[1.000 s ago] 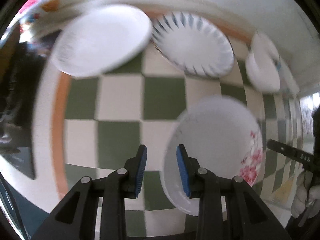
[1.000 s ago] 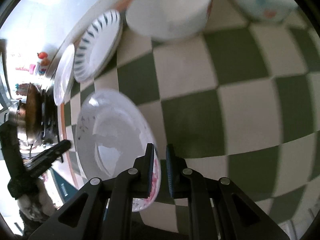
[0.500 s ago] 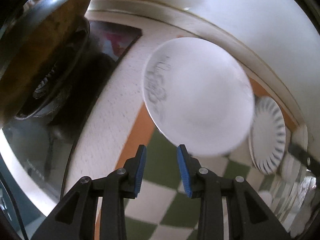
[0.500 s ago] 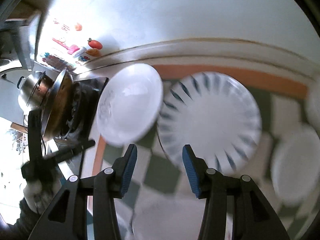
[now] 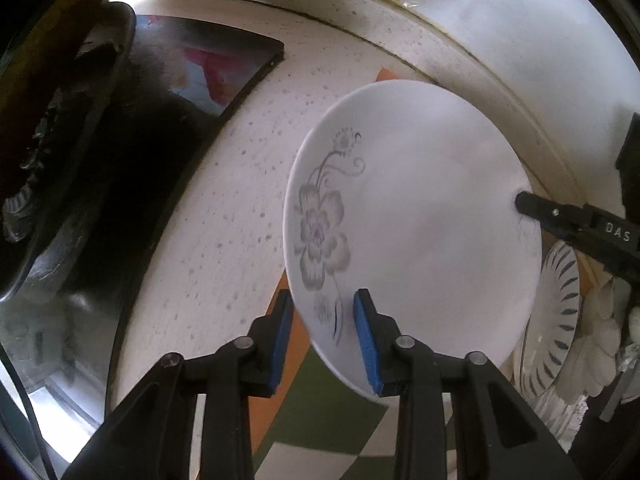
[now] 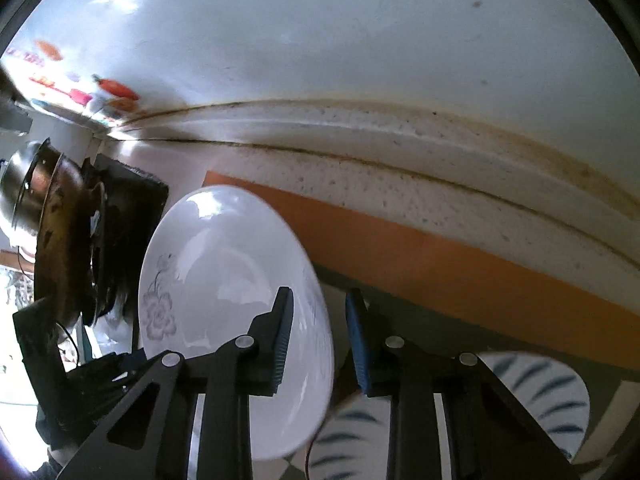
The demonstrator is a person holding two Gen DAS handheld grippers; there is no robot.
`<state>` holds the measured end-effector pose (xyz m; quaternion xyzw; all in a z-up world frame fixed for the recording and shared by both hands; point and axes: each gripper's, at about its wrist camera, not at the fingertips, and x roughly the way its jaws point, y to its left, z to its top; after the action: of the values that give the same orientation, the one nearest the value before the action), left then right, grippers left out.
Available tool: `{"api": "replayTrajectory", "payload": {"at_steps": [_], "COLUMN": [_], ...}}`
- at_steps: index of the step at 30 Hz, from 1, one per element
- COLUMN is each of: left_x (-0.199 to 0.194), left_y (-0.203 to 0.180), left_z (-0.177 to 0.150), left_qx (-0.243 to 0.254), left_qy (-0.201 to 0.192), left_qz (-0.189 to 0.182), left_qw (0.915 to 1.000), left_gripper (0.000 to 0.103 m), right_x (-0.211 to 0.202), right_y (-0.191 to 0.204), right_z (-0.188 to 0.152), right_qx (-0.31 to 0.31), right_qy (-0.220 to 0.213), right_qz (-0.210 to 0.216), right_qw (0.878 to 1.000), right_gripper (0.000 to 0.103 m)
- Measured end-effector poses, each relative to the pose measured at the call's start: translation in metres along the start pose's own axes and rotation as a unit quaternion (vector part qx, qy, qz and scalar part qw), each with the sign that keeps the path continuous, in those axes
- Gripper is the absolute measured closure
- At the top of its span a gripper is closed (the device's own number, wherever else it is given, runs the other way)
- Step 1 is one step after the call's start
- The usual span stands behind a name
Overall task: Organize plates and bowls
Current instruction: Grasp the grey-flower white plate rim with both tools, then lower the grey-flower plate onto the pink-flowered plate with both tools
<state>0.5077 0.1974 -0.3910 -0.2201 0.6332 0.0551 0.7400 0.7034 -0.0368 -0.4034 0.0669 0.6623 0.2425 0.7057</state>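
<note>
Plate (image 5: pixel 412 216) apparently tilted, flower toward stove (image 5: pixel 60 140).

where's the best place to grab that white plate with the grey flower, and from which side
Take the flower plate by its thin rim, one finger above and one below, since it is broad and shallow with no handle. Both grippers already straddle it: the left gripper at the near edge by the flower stem, the right gripper at the opposite edge. Gripping from two opposite sides should keep it level.

Left wrist view low and close over the counter, facing the back wall, right wrist view likewise, shared flowered plate (image 5: pixel 416 216) (image 6: pixel 224 280) filling both
</note>
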Motion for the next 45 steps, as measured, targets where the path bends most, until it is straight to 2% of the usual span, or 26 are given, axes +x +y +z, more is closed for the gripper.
{"api": "replayTrajectory", "payload": {"at_steps": [1, 3, 9, 14, 21, 28, 36, 40, 45], "left_x": [0.0, -0.001, -0.011, -0.029, -0.054, -0.086, -0.104, -0.093, -0.07], "left_y": [0.002, 0.003, -0.01, -0.017, -0.04, -0.075, -0.114, -0.126, -0.134], "left_z": [0.001, 0.003, 0.001, -0.008, -0.025, -0.072, -0.147, -0.18, -0.211], "left_qx": [-0.002, 0.002, 0.012, 0.024, 0.065, 0.107, 0.15, 0.164, 0.176], "left_qy": [-0.001, -0.009, -0.021, -0.028, -0.039, -0.046, -0.035, -0.016, 0.011], "left_qz": [-0.006, -0.002, 0.006, -0.008, -0.021, -0.032, -0.039, -0.034, -0.018], "left_qw": [1.0, 1.0, 0.9997, 0.9993, 0.9969, 0.9927, 0.9873, 0.9857, 0.9841], "left_gripper": [0.08, 0.081, 0.08, 0.08, 0.081, 0.081, 0.081, 0.081, 0.08], "right_x": [0.004, 0.006, 0.001, -0.016, -0.066, -0.127, -0.194, -0.203, -0.187], "right_y": [-0.002, -0.004, -0.001, 0.006, 0.0, -0.012, -0.043, -0.062, -0.088], "right_z": [0.003, 0.003, -0.004, -0.014, -0.052, -0.117, -0.228, -0.283, -0.339], "right_qx": [0.004, 0.006, -0.012, -0.006, 0.014, 0.035, 0.066, 0.086, 0.11], "right_qy": [0.005, 0.008, -0.008, -0.025, -0.062, -0.108, -0.136, -0.136, -0.116], "right_qz": [0.001, 0.017, 0.009, 0.008, 0.012, 0.016, 0.021, 0.02, 0.024], "right_qw": [1.0, 1.0, 1.0, 1.0, 0.998, 0.993, 0.988, 0.987, 0.987], "right_gripper": [0.082, 0.087, 0.088, 0.093, 0.095, 0.095, 0.095, 0.095, 0.095]}}
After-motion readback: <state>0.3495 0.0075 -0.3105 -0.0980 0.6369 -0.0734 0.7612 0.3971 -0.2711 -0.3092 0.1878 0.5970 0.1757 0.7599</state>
